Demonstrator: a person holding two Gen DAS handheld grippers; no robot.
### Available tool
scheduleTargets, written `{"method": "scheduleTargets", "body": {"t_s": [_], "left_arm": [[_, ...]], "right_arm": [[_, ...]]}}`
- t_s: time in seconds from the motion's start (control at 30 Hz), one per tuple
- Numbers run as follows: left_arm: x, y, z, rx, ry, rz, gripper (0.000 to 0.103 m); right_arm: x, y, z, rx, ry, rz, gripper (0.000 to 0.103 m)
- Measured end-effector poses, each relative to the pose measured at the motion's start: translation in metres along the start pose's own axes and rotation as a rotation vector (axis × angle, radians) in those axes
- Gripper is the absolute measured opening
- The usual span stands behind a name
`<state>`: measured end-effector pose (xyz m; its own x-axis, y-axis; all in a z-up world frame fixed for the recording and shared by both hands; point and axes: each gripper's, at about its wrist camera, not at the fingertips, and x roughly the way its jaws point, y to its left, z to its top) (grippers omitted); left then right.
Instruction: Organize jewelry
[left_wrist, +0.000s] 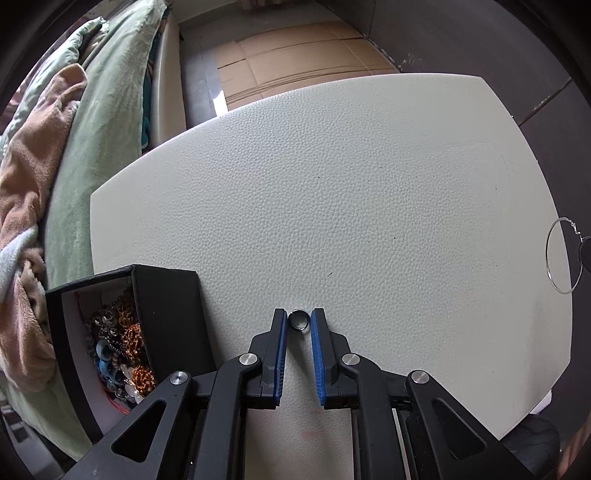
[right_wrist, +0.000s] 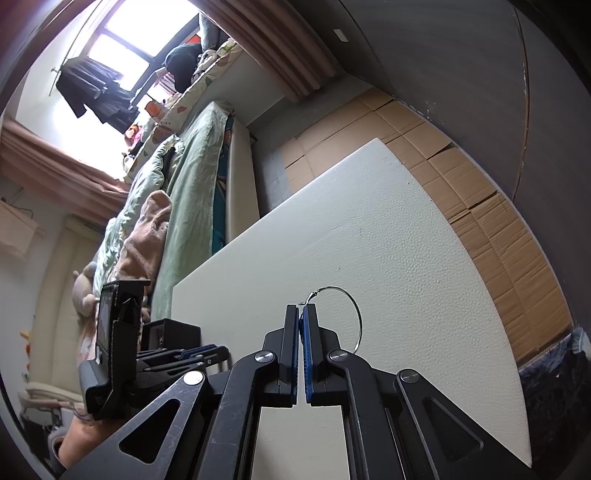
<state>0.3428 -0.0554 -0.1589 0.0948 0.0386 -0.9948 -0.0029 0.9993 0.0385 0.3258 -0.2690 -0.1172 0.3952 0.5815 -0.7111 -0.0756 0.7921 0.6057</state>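
Note:
A small silver ring (left_wrist: 300, 325) lies flat on the white pebbled tabletop (left_wrist: 351, 177). My left gripper (left_wrist: 299, 320) points straight down over it, its blue pads touching the ring on both sides. My right gripper (right_wrist: 302, 308) is shut on the clasp of a large thin silver hoop earring (right_wrist: 357, 314), held just above the tabletop (right_wrist: 388, 251). The same hoop earring (left_wrist: 550, 258) shows at the right edge of the left wrist view. An open black jewelry box (left_wrist: 166, 314) stands at the table's left corner, holding several tangled chains and beads (left_wrist: 122, 350).
A bed with green and peach blankets (left_wrist: 85, 129) runs along the table's left side. Flattened cardboard (left_wrist: 295, 59) covers the floor beyond the far edge. In the right wrist view the jewelry box (right_wrist: 173, 332) sits behind the left gripper's body (right_wrist: 110, 332), held by a hand (right_wrist: 77, 439).

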Motion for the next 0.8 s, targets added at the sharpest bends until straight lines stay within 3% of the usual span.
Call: {"method": "scheduleTargets", "body": {"t_s": [0.27, 0.6, 0.8], "left_arm": [[-0.014, 0.011, 0.0, -0.006, -0.045, -0.036, 0.014], [-0.084, 0.047, -0.017, -0.035, -0.152, -0.073, 0.014], [-0.105, 0.076, -0.033, -0.058, -0.186, -0.054, 0.014]], "right_arm": [[0.0, 0.014, -0.001, -0.016, 0.01, 0.041, 0.003], [0.019, 0.055, -0.013, -0.06, 0.039, 0.115, 0.003], [0.028, 0.082, -0.023, -0.099, 0.046, 0.162, 0.003]]}}
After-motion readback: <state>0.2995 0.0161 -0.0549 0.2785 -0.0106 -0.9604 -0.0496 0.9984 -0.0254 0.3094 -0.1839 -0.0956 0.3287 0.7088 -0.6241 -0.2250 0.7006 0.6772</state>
